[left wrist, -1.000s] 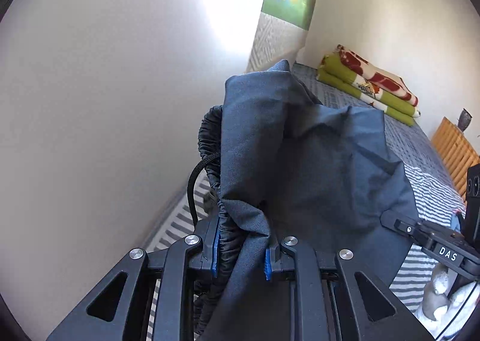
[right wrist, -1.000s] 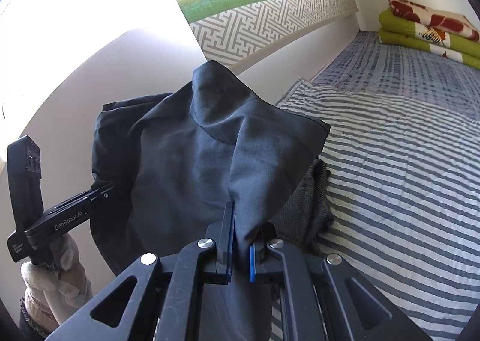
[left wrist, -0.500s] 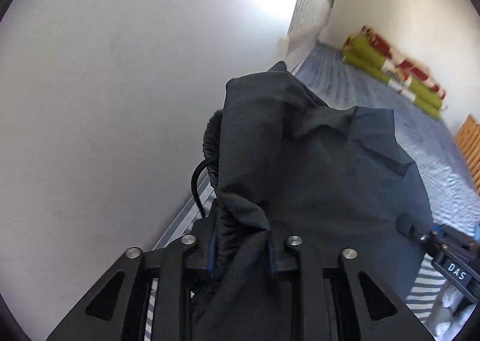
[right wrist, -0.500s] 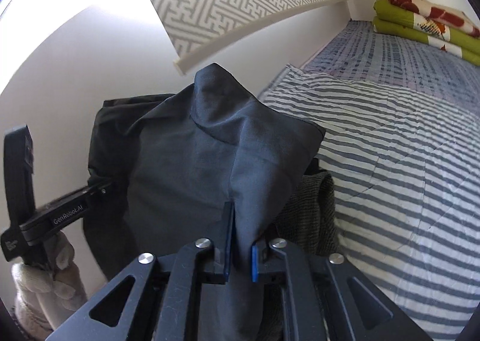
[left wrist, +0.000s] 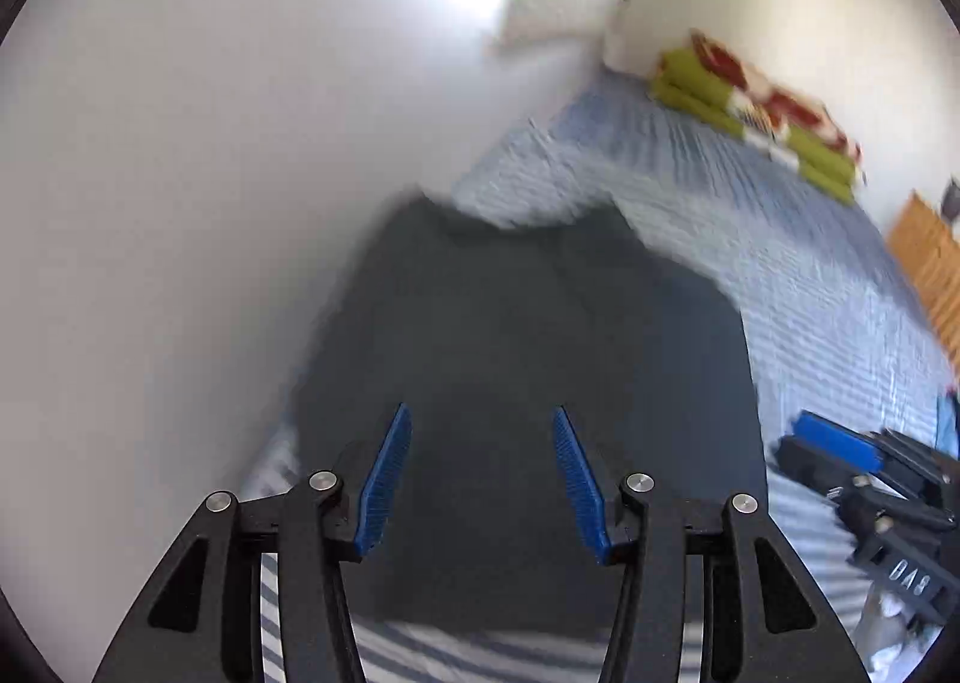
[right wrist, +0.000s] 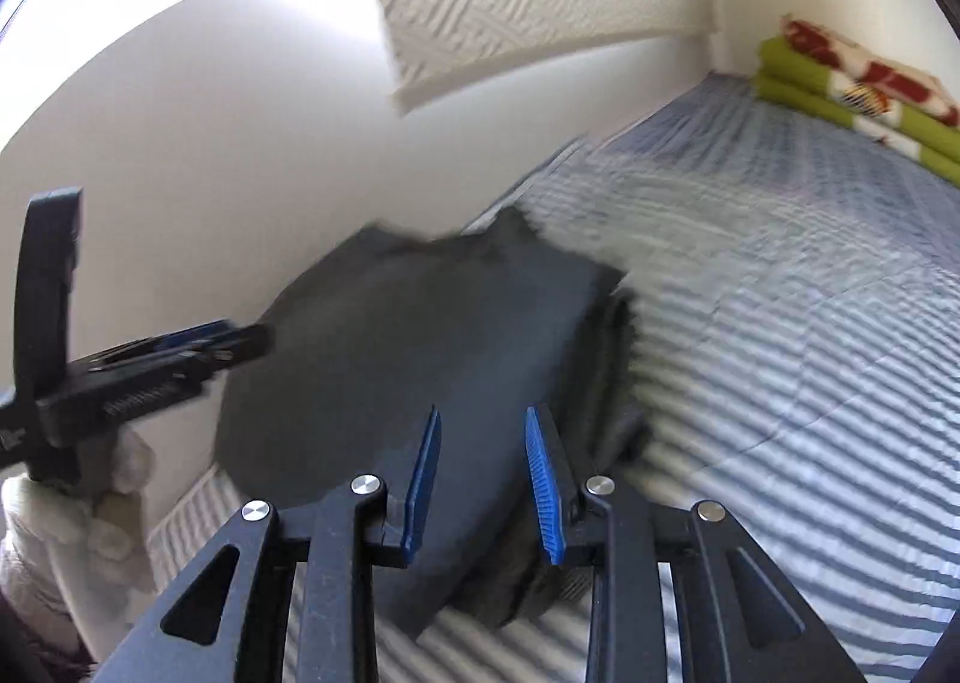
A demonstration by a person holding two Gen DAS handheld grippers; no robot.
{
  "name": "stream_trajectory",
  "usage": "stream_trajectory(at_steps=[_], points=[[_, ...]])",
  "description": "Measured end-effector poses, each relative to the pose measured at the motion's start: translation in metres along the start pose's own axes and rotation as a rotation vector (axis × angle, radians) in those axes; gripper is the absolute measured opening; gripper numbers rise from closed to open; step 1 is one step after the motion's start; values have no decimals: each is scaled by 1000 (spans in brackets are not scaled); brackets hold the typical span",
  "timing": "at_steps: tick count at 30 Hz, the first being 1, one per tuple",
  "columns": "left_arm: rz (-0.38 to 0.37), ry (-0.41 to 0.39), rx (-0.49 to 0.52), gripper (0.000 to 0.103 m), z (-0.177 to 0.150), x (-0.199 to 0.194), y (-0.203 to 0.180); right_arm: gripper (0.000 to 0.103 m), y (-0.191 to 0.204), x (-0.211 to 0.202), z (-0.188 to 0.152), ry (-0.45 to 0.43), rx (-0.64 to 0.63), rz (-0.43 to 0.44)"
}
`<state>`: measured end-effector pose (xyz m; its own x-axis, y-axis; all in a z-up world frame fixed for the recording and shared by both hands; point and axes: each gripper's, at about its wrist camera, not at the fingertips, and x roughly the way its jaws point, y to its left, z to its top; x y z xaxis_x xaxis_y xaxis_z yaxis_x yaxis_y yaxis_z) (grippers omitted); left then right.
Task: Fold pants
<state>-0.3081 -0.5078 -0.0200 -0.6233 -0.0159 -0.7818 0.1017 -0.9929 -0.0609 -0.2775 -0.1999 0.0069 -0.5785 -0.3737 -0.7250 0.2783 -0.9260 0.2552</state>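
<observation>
The dark grey pants (left wrist: 516,383) lie in a folded heap on the striped bed cover (right wrist: 780,323), close against the white wall (left wrist: 180,203) along the bed's left edge. Both views are smeared by motion, so the folds and hems are hard to make out.

The left gripper (left wrist: 480,479) hangs just above the pants with its blue pads spread well apart and still widening; the cloth lies below the gap, not pinched by either pad. The right gripper (right wrist: 480,479) sits over the near right part of the heap, its jaws also parting, narrower than the left's, with no cloth caught between them.

A gloved hand (right wrist: 66,527) holds the left gripper at the wall side. At the far end of the bed rests a folded green and red blanket (right wrist: 858,89).
</observation>
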Motion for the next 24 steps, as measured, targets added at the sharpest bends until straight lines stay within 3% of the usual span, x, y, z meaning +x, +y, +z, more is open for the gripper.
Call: stream_trajectory(at_steps=[1, 4, 6, 9, 12, 18, 21, 24], points=[[7, 24, 14, 53, -12, 6, -7, 27, 3, 11, -10, 66, -17, -3], [28, 72, 51, 53, -39, 18, -33, 27, 0, 20, -36, 144, -31, -80], [30, 85, 47, 53, -66, 15, -38, 27, -7, 13, -51, 174, 0, -67], [27, 96, 24, 53, -82, 5, -45, 27, -19, -10, -70, 196, 19, -95], [22, 59, 20, 53, -91, -22, -59, 27, -28, -52, -87, 171, 27, -116], [4, -17, 74, 55, -130, -107, -132, 28, -32, -145, -115, 84, 22, -186], [-21, -42, 103, 58, -145, -142, -171, 35, -37, -192, -133, 19, 16, -225], [-40, -74, 116, 63, -185, -200, -196, 40, -39, -233, -152, -24, 6, -260]])
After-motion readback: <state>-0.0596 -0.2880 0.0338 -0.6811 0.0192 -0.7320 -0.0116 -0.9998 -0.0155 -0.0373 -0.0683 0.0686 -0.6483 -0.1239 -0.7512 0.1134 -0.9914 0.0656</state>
